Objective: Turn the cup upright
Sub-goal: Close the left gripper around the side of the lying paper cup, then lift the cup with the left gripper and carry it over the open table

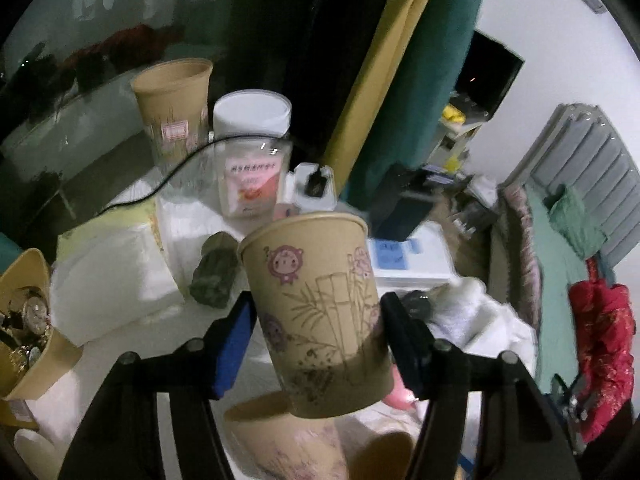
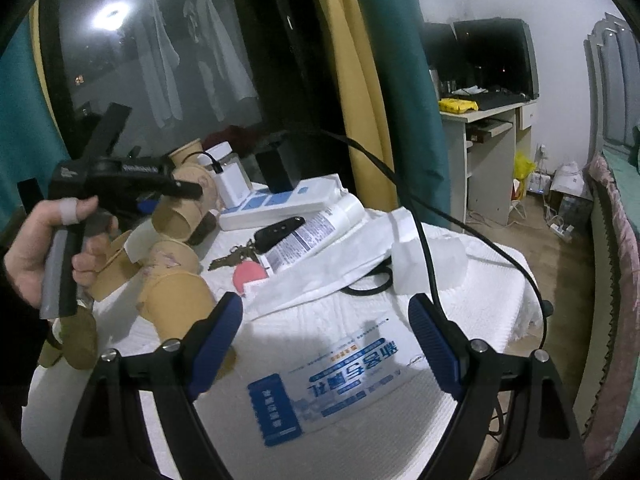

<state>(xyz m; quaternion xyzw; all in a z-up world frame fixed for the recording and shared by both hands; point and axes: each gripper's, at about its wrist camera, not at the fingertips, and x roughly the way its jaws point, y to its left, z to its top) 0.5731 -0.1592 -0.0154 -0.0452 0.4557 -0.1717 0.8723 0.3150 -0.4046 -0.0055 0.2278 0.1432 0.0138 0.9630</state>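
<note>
My left gripper (image 1: 318,312) is shut on a tan paper cup (image 1: 320,312) with a pink pig and bamboo print. The cup is held in the air, mouth up and tilted a little away, above the white table. In the right wrist view the same left gripper (image 2: 188,190) shows at the left, held by a hand, with the cup (image 2: 188,208) between its fingers. Other tan cups lie on their sides below it (image 2: 176,296). My right gripper (image 2: 326,320) is open and empty above a white printed bag (image 2: 340,384).
An upright tan cup (image 1: 176,104) and a white-lidded jar (image 1: 252,152) stand at the back. A tissue pack (image 1: 116,272), a tube (image 2: 316,232), keys (image 2: 240,256), a black cable (image 2: 424,240) and a box of watches (image 1: 28,320) crowd the table.
</note>
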